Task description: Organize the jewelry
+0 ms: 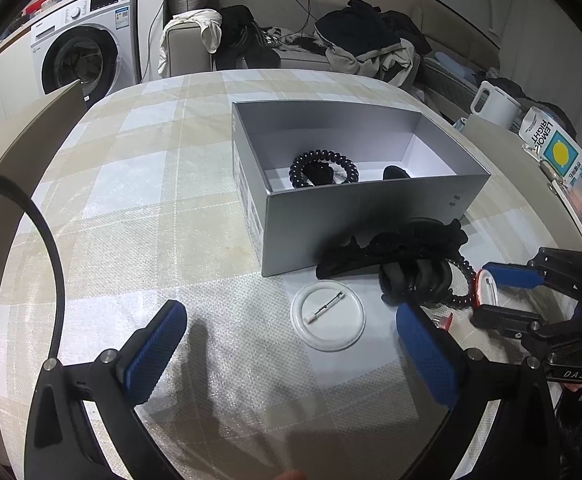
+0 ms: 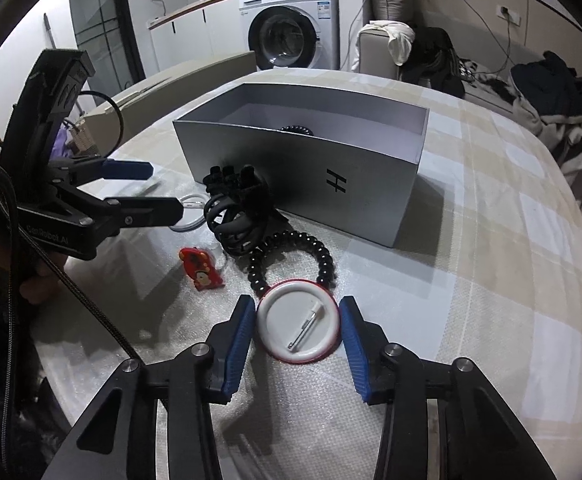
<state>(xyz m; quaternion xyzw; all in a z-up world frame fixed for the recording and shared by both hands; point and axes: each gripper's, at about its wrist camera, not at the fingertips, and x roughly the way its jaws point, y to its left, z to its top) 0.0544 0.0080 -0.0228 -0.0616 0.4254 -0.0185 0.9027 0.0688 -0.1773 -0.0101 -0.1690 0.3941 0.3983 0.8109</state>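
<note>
table [image 1: 139, 184]: checked beige-and-white cloth, carries everything below
box [image 1: 363, 216]: grey, open top, mid-table, far side of the loose items; its near wall stands right behind the black pile
box contents: 1 black spiral hair tie [image 1: 323, 169] on the floor of the box, another dark item at its right, too hidden to name
left gripper [image 1: 291, 344]: blue pads wide apart, nothing between them, poised over bare cloth at the near left; clear-rimmed badge lies just beyond it
right gripper [image 2: 298, 330]: jaws part closed, 1 pad on each side of the red-rimmed badge; pads right at its rim, cannot tell if they press yet
red-rimmed badge [image 2: 297, 326]: round, white back up with pin showing, flat on the cloth, near side of the pile, between right pads
clear-rimmed badge [image 1: 327, 317]: round, white, pin side up, left of the pile, near the box's front corner
black pile [image 2: 237, 216]: hair clips and bands heaped against box front
beaded bracelet [image 2: 291, 258]: black, its near end touching red-rimmed badge's far edge
red charm [image 2: 202, 269]: small, left of bracelet, lying alone
</note>
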